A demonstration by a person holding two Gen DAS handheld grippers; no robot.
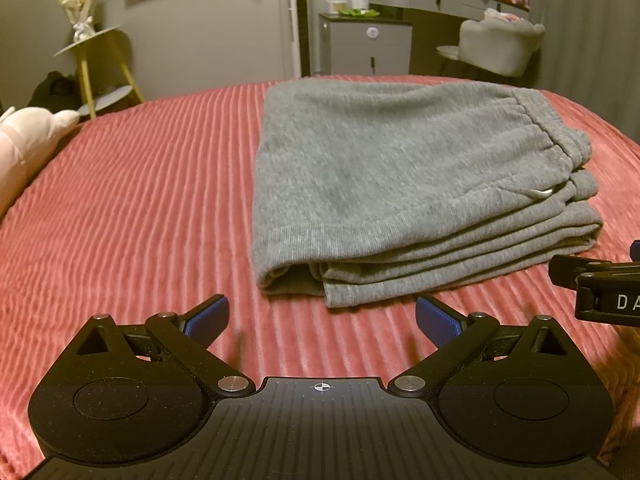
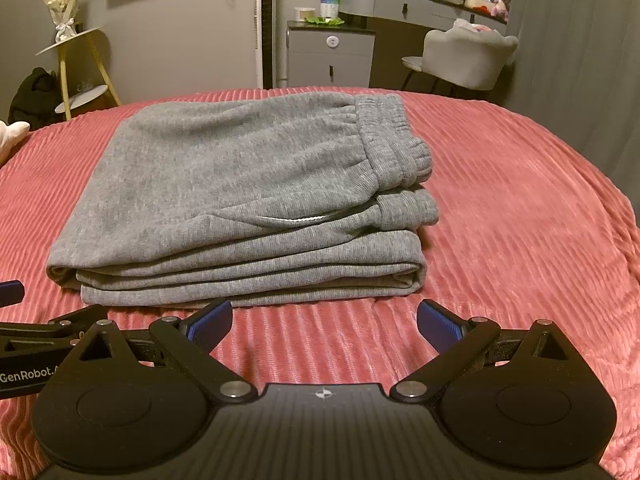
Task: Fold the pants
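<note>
Grey sweatpants [image 1: 400,168] lie folded into a compact stack of layers on the pink ribbed bedspread [image 1: 132,208], elastic waistband on top at the right. In the right wrist view the same grey sweatpants [image 2: 240,200] fill the middle, folded edges facing me. My left gripper [image 1: 322,320] is open just short of the stack's near left corner, nothing between its blue pads. My right gripper [image 2: 325,324] is open too, a little in front of the stack's near edge, touching nothing. Each gripper's black body shows at the edge of the other's view.
The bedspread [image 2: 520,220] stretches to both sides of the pants. A pale plush toy [image 1: 28,148] lies at the bed's left edge. Beyond the bed stand a yellow side table [image 1: 96,64], a grey cabinet [image 1: 368,46], a chair [image 1: 500,46] and a dressing table.
</note>
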